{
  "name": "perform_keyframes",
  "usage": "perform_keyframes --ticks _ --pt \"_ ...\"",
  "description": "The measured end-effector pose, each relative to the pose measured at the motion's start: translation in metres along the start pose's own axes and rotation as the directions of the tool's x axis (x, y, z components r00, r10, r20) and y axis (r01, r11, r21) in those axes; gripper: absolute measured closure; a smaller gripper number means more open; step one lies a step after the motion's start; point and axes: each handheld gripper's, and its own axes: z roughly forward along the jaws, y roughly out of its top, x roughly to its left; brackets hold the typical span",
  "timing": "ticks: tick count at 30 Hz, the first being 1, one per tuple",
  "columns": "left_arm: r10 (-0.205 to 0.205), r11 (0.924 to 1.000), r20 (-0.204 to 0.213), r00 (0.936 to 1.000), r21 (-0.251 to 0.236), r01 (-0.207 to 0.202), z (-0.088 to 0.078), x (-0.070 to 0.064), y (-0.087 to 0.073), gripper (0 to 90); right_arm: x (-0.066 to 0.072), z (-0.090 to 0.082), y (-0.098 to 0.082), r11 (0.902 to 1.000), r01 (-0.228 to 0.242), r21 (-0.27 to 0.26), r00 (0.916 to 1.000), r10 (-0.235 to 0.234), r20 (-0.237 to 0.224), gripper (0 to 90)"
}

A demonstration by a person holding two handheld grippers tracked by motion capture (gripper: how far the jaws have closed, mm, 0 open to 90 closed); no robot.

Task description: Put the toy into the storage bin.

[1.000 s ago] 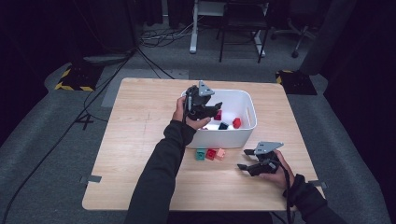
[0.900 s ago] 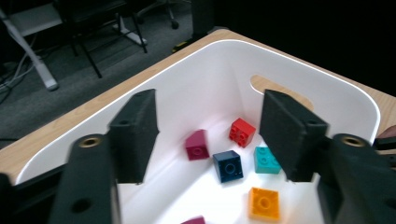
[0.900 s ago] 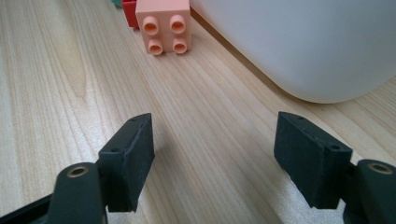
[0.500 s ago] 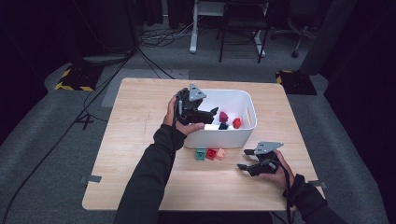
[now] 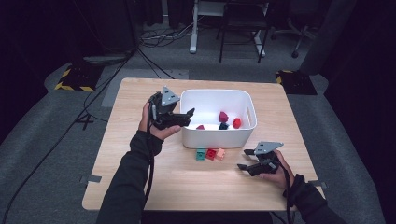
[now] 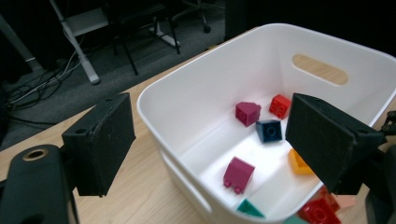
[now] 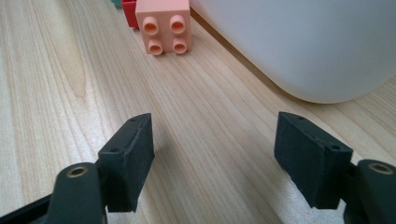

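At frame centre the left tool hangs by the bin rim, jaws just spread and empty. The right tool, released, rests low on the counter, aimed at the pink brick beside the bin.

A darkened lab or studio is indicated: a wooden table is set on grey carpet, with hazard-taped floor plates, trailing cables and office chairs behind.
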Motion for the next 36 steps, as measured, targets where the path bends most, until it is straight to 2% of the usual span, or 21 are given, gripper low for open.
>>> perform_keyframes --ticks 3,6,11,18,20,23,24,25,26,29,30,34,36 --pt "-0.012 0.9999 -0.011 0.9999 0.008 0.012 -0.008 0.007 -0.011 16.1 0.0 0.0 0.0 1.0 -0.005 0.003 1.0 0.005 0.002 28.7" --pt "-0.02 0.9997 -0.015 0.9997 0.015 0.02 -0.011 0.009 -0.02 16.1 0.0 0.0 0.0 1.0 0.001 -0.001 1.0 -0.001 0.0 28.7" --pt "0.0 0.999 -0.03 0.9995 0.044 0.001 -0.014 0.006 -0.036 16.1 0.0 0.0 0.0 1.0 -0.004 0.002 1.0 0.004 0.002 28.8" --pt "-0.03 0.9954 -0.012 0.9995 0.091 0.031 -0.009 -0.003 -0.071 16.4 0.0 0.0 0.0 1.0 -0.003 0.001 1.0 0.003 0.002 28.7" --pt "-0.047 0.9926 0.015 0.9988 0.113 0.045 -0.002 -0.007 -0.085 16.6 0.0 0.0 0.0 1.0 -0.007 0.004 1.0 0.007 0.001 28.7" --pt "-0.043 0.9865 0.033 0.9985 0.16 0.037 0.008 -0.017 -0.101 17.1 0.0 0.0 0.0 1.0 -0.008 0.004 1.0 0.008 0.002 28.7" --pt "-0.043 0.983 0.056 0.9975 0.181 0.032 0.012 -0.021 -0.106 17.4 0.0 0.0 0.0 1.0 -0.007 0.004 1.0 0.007 0.002 28.7" --pt "-0.039 0.9766 0.078 0.9962 0.214 0.022 0.019 -0.027 -0.112 18.0 0.0 0.0 0.0 1.0 -0.008 0.004 1.0 0.008 0.002 28.7" --pt "-0.042 0.9714 0.082 0.9957 0.236 0.022 0.024 -0.032 -0.116 19.0 0.0 0.0 0.0 1.0 -0.008 0.004 1.0 0.008 0.001 28.7" --pt "-0.04 0.9632 0.125 0.9913 0.269 0.005 0.037 -0.048 -0.124 21.6 0.0 0.0 0.0 1.0 -0.009 0.005 1.0 0.009 0.001 28.7" --pt "-0.032 0.9578 0.148 0.9884 0.287 -0.012 0.044 -0.055 -0.125 22.0 0.0 0.0 0.0 1.0 -0.003 0.002 1.0 0.003 0.001 28.7" --pt "-0.022 0.9499 0.163 0.9863 0.311 -0.03 0.056 -0.071 -0.128 25.6 0.001 0.0 0.0 1.0 -0.008 0.004 1.0 0.008 0.003 28.7" --pt "-0.02 0.9412 0.159 0.987 0.336 -0.035 0.061 -0.078 -0.128 26.8 0.0 0.0 0.0 1.0 -0.008 0.004 1.0 0.008 0.001 28.7"
